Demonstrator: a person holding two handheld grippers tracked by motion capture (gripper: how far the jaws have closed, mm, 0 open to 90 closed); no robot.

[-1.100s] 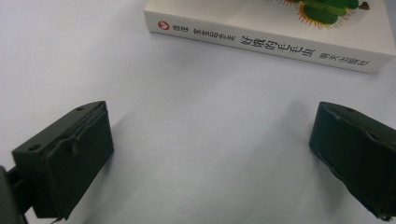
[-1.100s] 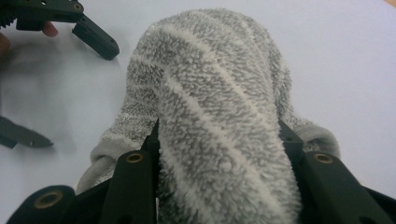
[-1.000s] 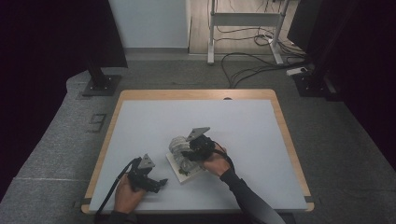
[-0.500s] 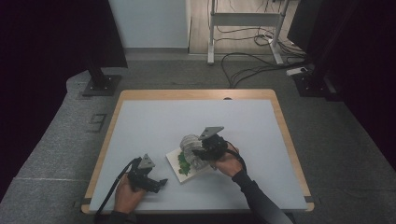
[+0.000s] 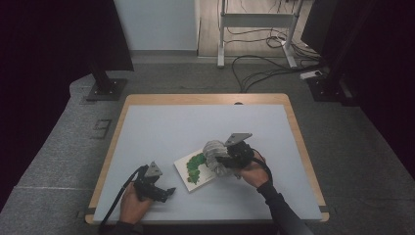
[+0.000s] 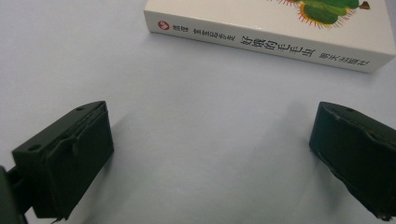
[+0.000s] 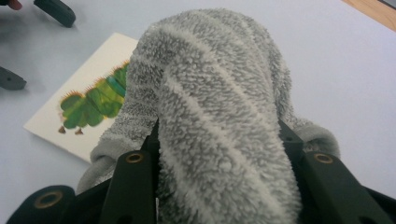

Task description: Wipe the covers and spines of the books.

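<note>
From the high view, a pale grey counter [image 5: 161,132] with a light wooden rim carries a thin white picture book with a green caterpillar on its cover [image 5: 194,169], lying flat and turned at an angle. The right hand-held gripper [image 5: 226,159] sits just to the right of the book, its grey three-cornered plate raised, and it has hold of a bunched grey fluffy towel [image 5: 214,155] that overlaps the book's right edge. The person's right hand [image 5: 252,171] wraps the gripper from behind. The left hand-held gripper [image 5: 164,192] lies low on the counter to the left of the book and nearer the person, apart from it, held by the left hand [image 5: 133,203], with its cable trailing off the near edge.

In the left gripper view, the two black jaws stand wide apart with nothing between them, just bare counter. The book's white spine [image 6: 261,42], printed with dark characters and a small red mark, lies beyond the jaws, and a bit of the green caterpillar shows on the cover above it.

In the right gripper view, the jaws are closed in on the towel [image 7: 219,116], which bulges up thick between them with its striped pile. The book [image 7: 84,112] lies flat on the counter behind the towel to the left, the towel's lower edge resting over its near corner.
</note>
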